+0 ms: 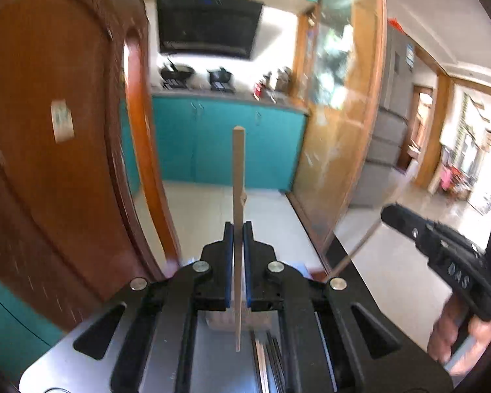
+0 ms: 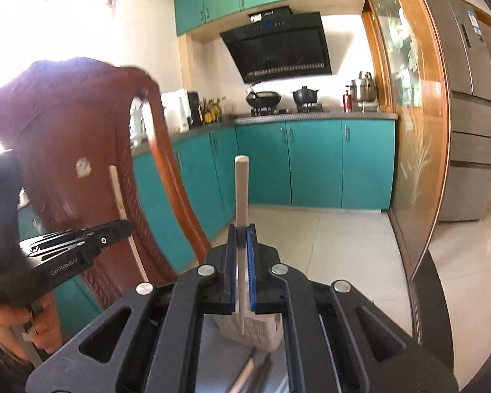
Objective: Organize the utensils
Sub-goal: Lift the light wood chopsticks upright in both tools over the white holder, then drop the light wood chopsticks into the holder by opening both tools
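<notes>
Gripping chopsticks [image 1: 238, 196], both tongs [image 1: 238, 229] closed.

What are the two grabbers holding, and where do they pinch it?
Each holds one chopstick, pinched mid-length: the left gripper a wooden chopstick, the right gripper a pale chopstick.

cabinets [image 2: 314, 163]: teal
chair [image 2: 81, 150]: reddish-brown, carved rope pattern
left claw [image 1: 238, 229]: black, blue pads
chopstick [image 1: 238, 177]: pale wood
floor [image 2: 343, 229]: white tiles
cooker hood [image 2: 278, 49]: black

left gripper [image 1: 238, 229]: raised, fingers clamped | right gripper [image 2: 242, 232]: raised, fingers clamped, level alongside
</notes>
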`<control>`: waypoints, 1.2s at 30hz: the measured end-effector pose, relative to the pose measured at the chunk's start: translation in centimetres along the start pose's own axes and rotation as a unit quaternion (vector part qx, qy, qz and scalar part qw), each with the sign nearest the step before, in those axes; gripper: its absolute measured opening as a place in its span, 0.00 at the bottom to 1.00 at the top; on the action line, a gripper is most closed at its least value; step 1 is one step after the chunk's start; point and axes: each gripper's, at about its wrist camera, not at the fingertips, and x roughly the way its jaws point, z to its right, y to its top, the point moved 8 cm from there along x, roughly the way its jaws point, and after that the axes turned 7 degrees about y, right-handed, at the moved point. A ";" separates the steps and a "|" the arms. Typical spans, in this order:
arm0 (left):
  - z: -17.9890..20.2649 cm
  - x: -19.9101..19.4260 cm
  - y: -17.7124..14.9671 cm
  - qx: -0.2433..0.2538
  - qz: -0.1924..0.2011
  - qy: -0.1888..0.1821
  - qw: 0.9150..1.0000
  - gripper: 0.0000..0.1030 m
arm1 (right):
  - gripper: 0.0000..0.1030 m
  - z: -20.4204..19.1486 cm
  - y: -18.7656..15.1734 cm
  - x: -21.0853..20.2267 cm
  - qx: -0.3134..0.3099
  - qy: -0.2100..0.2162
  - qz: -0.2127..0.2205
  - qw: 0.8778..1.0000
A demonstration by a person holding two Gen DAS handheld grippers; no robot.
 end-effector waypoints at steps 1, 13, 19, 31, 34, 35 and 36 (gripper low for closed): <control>-0.3 0.5 1.0 -0.009 0.009 0.014 1.000 0.06 | 0.06 0.0 0.2 0.6 -0.004 -0.009 0.008 1.000; -1.1 9.3 -0.9 -0.060 0.017 0.054 0.997 0.06 | 0.06 1.8 -7.2 7.9 -0.006 -0.037 -0.042 0.998; -1.2 11.2 -3.8 -0.061 -0.015 0.052 0.997 0.06 | 0.06 2.0 -9.8 7.5 0.003 -0.035 -0.060 0.998; -0.6 7.2 -6.9 -0.028 -0.006 0.054 0.998 0.10 | 0.25 0.0 -10.8 -2.0 -0.023 -0.023 -0.003 0.999; -0.5 4.6 -9.3 -0.026 -0.003 0.040 0.999 0.15 | 0.27 -0.1 -14.9 -3.4 -0.005 0.008 -0.035 0.999; -0.5 4.1 -10.5 -0.027 -0.008 0.039 0.999 0.18 | 0.27 0.2 -17.3 -2.5 0.010 0.016 -0.075 0.997; -0.4 4.0 -11.5 -0.029 -0.018 0.037 0.999 0.19 | 0.28 0.5 -19.2 -1.6 0.018 0.016 -0.108 0.994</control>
